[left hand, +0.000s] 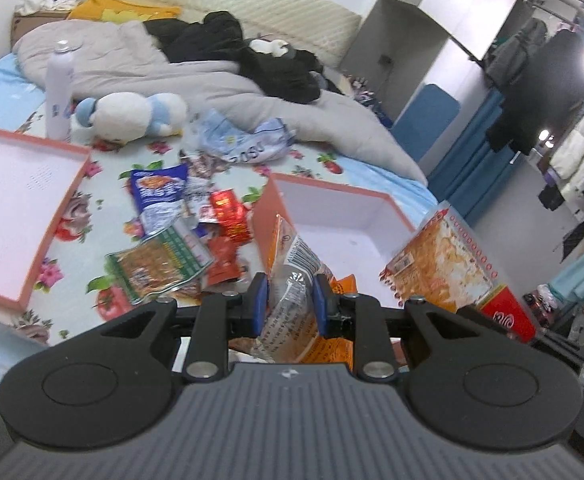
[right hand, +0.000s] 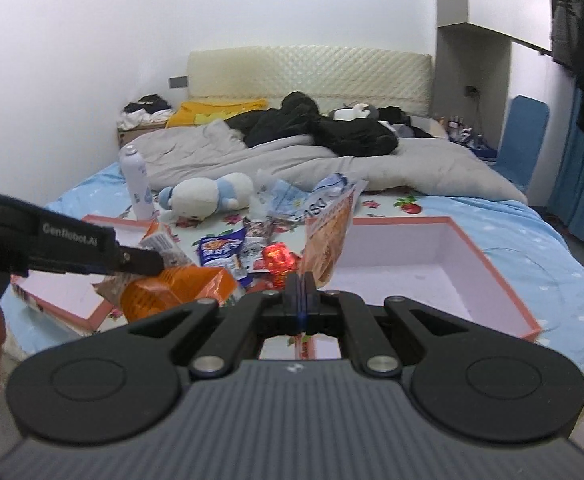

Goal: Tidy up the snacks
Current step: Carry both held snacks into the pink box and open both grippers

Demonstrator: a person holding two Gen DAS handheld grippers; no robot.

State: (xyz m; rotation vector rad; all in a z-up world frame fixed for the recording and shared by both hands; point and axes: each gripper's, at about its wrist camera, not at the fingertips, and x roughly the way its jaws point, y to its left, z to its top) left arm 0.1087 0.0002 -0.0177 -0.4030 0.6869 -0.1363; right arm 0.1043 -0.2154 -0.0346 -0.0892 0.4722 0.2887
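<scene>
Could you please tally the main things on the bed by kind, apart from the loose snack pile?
Pink boxes: 2, the deep box and the shallow tray.
Snack bags held in a gripper: 2, the orange bag and the crisp packet.
Plush toys: 1.
White bottles: 1.
Total: 6.

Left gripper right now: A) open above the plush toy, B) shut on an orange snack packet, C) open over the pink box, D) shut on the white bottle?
B: in the left wrist view the left gripper pinches the orange snack packet between its blue pads; the right wrist view shows the same.
</scene>
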